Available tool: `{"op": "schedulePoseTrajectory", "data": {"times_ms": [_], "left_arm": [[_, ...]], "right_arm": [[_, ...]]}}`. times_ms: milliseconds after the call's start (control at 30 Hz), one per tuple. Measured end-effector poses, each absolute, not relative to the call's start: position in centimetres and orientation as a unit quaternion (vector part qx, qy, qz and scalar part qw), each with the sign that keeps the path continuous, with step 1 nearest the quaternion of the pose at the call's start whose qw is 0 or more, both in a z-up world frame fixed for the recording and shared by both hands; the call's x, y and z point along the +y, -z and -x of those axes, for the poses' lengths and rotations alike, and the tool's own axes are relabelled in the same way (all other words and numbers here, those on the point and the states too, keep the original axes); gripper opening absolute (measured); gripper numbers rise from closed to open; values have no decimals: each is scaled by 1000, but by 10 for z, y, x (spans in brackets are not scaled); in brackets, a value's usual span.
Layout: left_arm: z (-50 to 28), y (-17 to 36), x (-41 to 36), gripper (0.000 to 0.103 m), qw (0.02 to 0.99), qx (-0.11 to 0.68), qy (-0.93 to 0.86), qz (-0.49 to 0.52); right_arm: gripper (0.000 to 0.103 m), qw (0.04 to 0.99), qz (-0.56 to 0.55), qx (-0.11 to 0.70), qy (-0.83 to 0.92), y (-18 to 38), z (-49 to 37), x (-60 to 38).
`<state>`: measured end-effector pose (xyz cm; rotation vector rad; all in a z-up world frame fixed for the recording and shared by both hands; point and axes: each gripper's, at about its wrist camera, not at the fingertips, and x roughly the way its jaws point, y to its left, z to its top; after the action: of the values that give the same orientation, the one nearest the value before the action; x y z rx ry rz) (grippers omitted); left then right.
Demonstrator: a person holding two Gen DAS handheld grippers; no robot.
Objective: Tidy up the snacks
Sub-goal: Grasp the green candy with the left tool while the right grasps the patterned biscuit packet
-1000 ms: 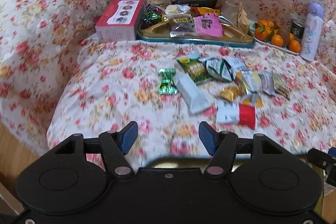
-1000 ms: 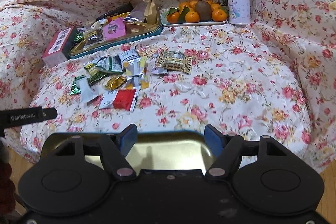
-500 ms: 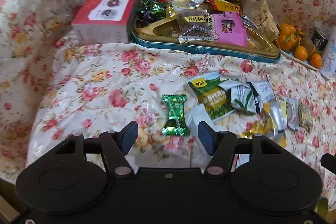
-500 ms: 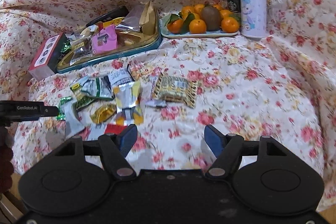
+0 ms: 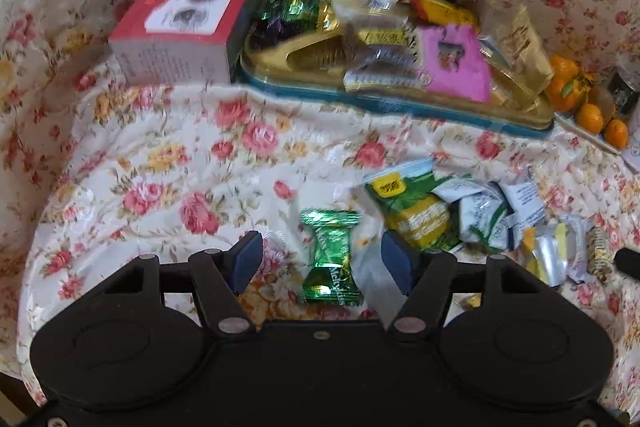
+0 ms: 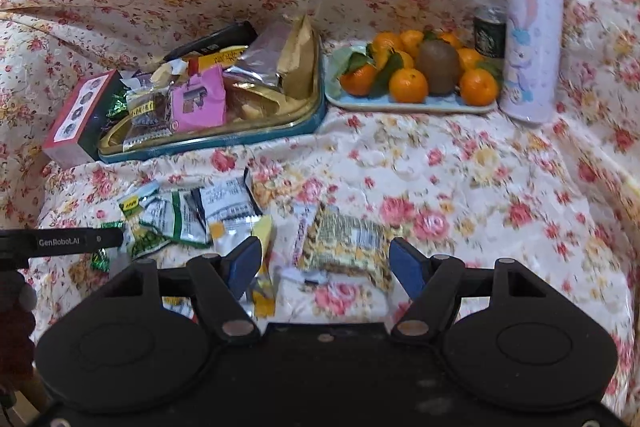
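A green foil candy (image 5: 331, 259) is framed untouched on the floral cover (image 5: 180, 163) between the just-widened jaws of the left gripper (image 5: 322, 261), crowded by a white wrapper (image 5: 370, 275). A patterned packet (image 6: 345, 247) lies ungripped between the parted jaws of the right gripper (image 6: 325, 263). Packets are heaped in the gold tray (image 6: 308, 107), tangerines (image 6: 408, 85) and a kiwi (image 6: 439, 67) on the blue plate (image 6: 440, 103).

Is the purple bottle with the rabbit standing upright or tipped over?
Upright. The purple bottle stands on its base on the floral cloth, cap on top, beside the fruit plate.
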<state>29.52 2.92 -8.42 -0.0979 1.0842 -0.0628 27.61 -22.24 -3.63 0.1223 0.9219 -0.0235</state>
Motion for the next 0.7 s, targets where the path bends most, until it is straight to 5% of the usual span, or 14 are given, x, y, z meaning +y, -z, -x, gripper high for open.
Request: {"op": "schedulePoseTrajectory", "data": {"times_ms": [700], "left_arm": [[-284,94,17,70,877,478,41,-14]], "right_arm": [[75,879,-71,468,53,66,-295,-241]]}}
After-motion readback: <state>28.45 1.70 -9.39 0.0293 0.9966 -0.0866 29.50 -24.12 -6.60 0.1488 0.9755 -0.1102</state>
